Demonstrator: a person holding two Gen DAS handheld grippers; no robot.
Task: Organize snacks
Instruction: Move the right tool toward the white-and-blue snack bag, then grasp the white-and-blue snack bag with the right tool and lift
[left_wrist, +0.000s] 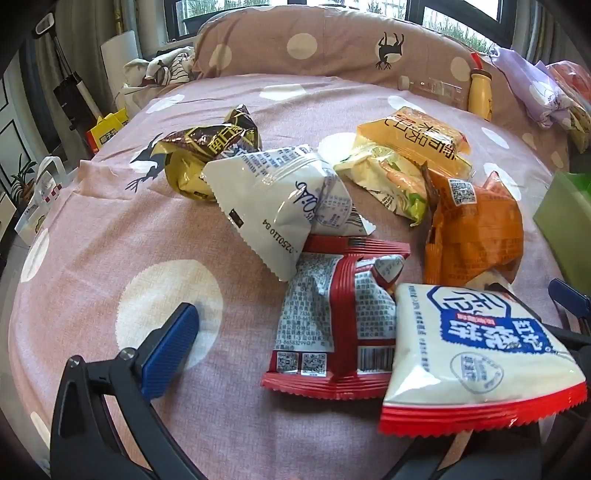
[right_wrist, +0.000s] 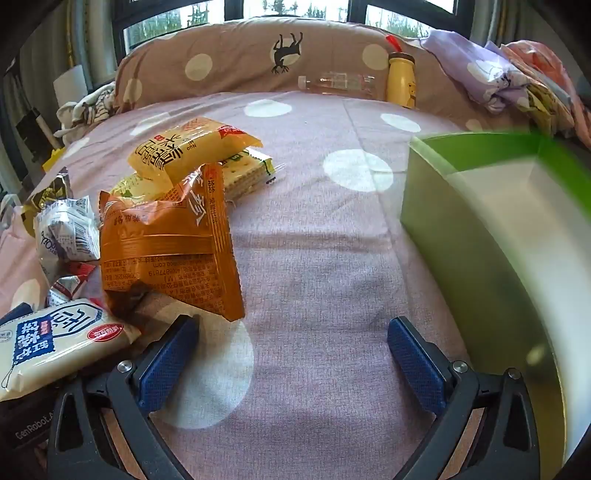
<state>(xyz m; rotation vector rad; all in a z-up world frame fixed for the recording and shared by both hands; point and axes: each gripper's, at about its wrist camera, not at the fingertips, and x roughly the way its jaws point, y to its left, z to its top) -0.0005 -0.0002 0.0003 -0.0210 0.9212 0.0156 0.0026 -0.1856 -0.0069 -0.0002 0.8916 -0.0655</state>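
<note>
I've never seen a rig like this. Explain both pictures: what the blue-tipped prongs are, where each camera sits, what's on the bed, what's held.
The prongs are fingers of two hand-held grippers, each carrying a camera that looks along them. One picture is from the left gripper, one from the right gripper. Both are open and hold nothing. On the pink bedspread lies a pile of snack packets, including an orange packet, a white packet and a cream biscuit packet. A green box stands to the right.

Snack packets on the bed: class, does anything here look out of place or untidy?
Yes. The packets lie in a loose heap, overlapping and tilted: the orange packet stands askew against others and the white packet leans on the red-edged one. The green box beside them appears to hold none.
</note>
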